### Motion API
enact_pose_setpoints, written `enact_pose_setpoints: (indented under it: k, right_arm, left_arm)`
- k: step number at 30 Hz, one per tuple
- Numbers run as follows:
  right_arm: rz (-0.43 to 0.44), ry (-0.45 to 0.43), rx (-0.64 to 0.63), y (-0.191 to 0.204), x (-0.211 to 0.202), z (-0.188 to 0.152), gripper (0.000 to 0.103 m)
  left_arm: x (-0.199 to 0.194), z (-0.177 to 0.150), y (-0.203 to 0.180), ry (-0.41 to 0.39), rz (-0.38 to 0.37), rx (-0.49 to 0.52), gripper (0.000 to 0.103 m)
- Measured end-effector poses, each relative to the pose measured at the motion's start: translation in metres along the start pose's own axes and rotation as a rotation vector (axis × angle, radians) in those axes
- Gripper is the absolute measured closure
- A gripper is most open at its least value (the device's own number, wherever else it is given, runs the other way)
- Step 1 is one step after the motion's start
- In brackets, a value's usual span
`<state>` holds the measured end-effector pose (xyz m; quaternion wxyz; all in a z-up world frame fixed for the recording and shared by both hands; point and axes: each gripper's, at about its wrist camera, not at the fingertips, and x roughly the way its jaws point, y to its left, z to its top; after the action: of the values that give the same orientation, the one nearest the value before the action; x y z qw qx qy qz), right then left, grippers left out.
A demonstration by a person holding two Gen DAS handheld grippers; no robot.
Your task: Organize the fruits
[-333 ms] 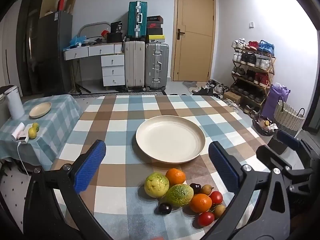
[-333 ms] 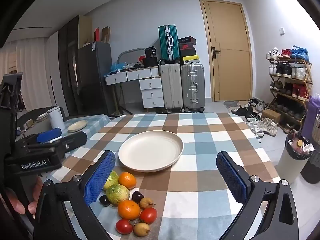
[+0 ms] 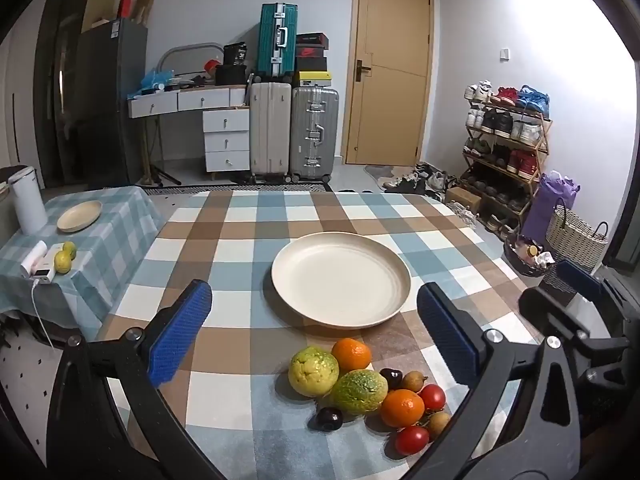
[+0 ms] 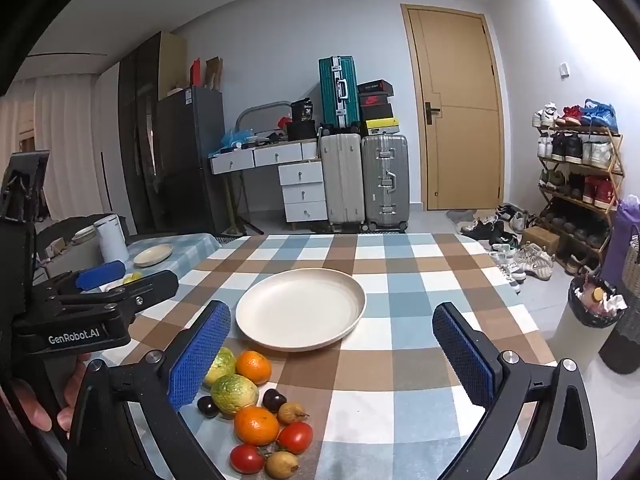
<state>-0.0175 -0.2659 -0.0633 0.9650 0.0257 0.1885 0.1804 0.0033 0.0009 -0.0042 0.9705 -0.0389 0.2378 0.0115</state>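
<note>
So we've got the left gripper [image 3: 314, 332] and the right gripper [image 4: 330, 348] both hanging above the near end of the checkered table [image 3: 240, 248], jaws spread wide apart on each and nothing between the blue pads. The fruits are all bunched together on the cloth just in front of the big cream plate [image 3: 341, 278], which has nothing on it. In the left wrist view we can count the bumpy yellow-green fruit [image 3: 313, 371] at the left of the pile, an orange [image 3: 351, 355] right behind it and nearest the plate, a second green bumpy fruit [image 3: 359, 391] in the middle, then another orange [image 3: 402, 408] touching it on the right. Around those sit two red tomatoes [image 3: 433, 397], a couple of dark plums [image 3: 329, 418] and some small brown fruits [image 3: 414, 381], all close or touching. From the right wrist view the same pile sits low and left, partly tucked behind that gripper's left pad [image 4: 199, 354], and the left gripper's black body shows at the far left edge with a hand [image 4: 48, 404] wrapped around it. Off to the side there's a smaller table [image 3: 80, 248] with a small plate [image 3: 79, 216], a white canister [image 3: 27, 204] and two lemons [image 3: 64, 259].
</note>
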Motion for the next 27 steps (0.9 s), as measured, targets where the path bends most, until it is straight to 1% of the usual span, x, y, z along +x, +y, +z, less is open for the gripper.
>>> enact_pose_setpoints:
  k: [4, 8, 13, 27]
  right_arm:
    - [-0.001, -0.006, -0.005, 0.0014, -0.0018, 0.0007, 0.000]
    - [-0.002, -0.005, -0.003, 0.0010, -0.0013, 0.0007, 0.000]
    - [0.006, -0.012, -0.004, 0.0019, -0.0021, -0.0001, 0.000]
    - [0.023, -0.010, -0.022, 0.0065, -0.0012, -0.0018, 0.000]
  left_arm:
    - [0.0040, -0.0026, 0.0018, -0.002, 0.005, -0.001, 0.000]
    - [-0.0009, -0.0059, 0.0050, -0.014, 0.033, 0.005, 0.000]
    - [0.0044, -0.0057, 0.0092, 0.004, 0.028, -0.009, 0.000]
    - [0.0064, -0.0052, 0.0065, 0.000, 0.020, -0.004, 0.000]
